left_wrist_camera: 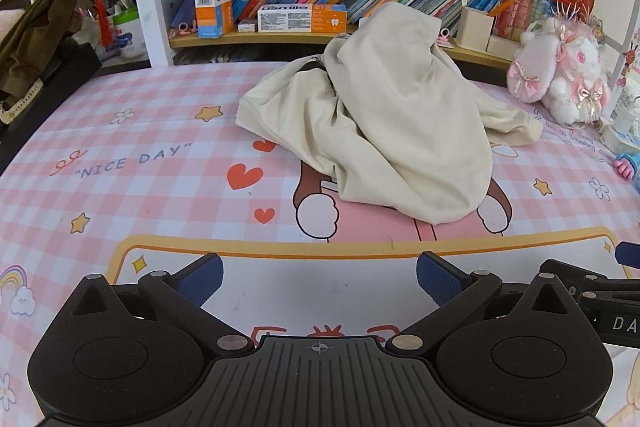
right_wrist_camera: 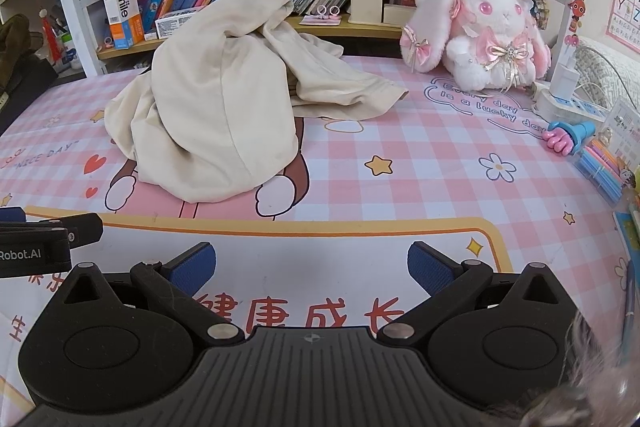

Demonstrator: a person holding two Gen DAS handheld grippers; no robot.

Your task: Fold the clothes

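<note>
Left gripper [left_wrist_camera: 318, 277]: my blue-padded fingers spread wide, gripping nothing, over the white panel of the pink checked mat [left_wrist_camera: 140, 131].
Right gripper [right_wrist_camera: 311, 267]: equally wide apart and empty, beside my left one.
Open room: bare mat runs ahead of both grippers to the garment; more lies ahead-left of my left gripper.
Cream garment [left_wrist_camera: 384, 119]: crumpled in a heap, well ahead of both, slightly right of my left gripper and left of my right.
Edges: bookshelf [left_wrist_camera: 360, 39] directly behind the heap.
Right view only: plush rabbit [right_wrist_camera: 480, 31], power strip [right_wrist_camera: 568, 105] and pens [right_wrist_camera: 604, 167] crowd the far-right side.
Left view only: olive cloth [left_wrist_camera: 36, 35] at far left.
</note>
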